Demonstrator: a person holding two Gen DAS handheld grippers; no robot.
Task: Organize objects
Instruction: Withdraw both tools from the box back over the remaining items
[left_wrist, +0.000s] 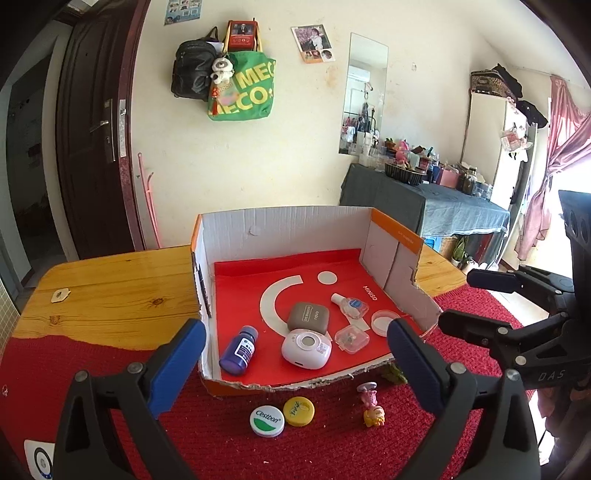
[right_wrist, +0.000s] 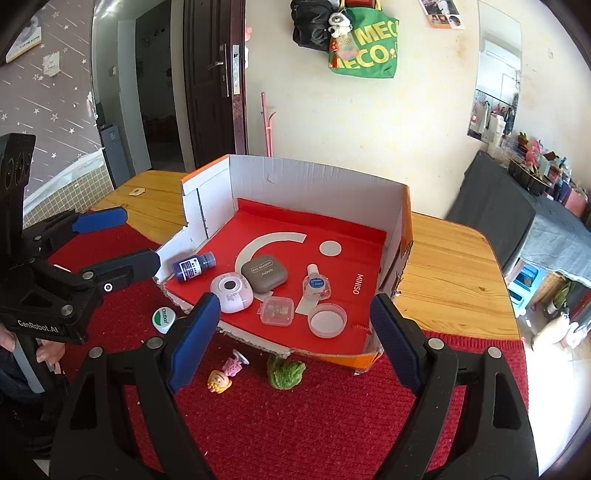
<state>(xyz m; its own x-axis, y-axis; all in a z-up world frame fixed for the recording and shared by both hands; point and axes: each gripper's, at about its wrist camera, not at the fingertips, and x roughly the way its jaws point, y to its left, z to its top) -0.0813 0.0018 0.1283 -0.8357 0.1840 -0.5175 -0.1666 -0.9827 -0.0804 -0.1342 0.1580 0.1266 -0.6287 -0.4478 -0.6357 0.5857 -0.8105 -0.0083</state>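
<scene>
— Where do the two claws stand?

— Both over the red mat (left_wrist: 229, 435), short of the box. The left gripper (left_wrist: 295, 354) has its blue-padded fingers spread wide, nothing between them. The right gripper (right_wrist: 291, 332) is the same: wide apart, holding nothing. From the left camera the right one shows at the far right edge, also gaping.

— And the box?

— A cut-down cardboard box (left_wrist: 280, 229), white inside, orange outside, its front wall torn low. It sits partly on the mat and partly on the wooden table (left_wrist: 110, 291). A red sheet (left_wrist: 251, 280) lines its floor.

— What is already in it?

— A blue bottle (left_wrist: 239, 349) lying on its side near the left wall. A white round device (left_wrist: 306, 349) beside it, touching a grey-brown case (left_wrist: 308, 316) just behind. A small clear square case (left_wrist: 352, 339), a clear little bottle with a blue label (left_wrist: 351, 305) lying down, and a round clear lid (left_wrist: 385, 320) toward the right wall.

— What lies outside?

— On the mat, just in front of the torn wall: a white and green cap (left_wrist: 267, 421) touching a yellow cap (left_wrist: 299, 411). To their right, apart, a small pink and yellow doll (left_wrist: 371, 404) lying flat. A green fuzzy thing (right_wrist: 286, 372) sits against the box's front edge, near the doll.
</scene>
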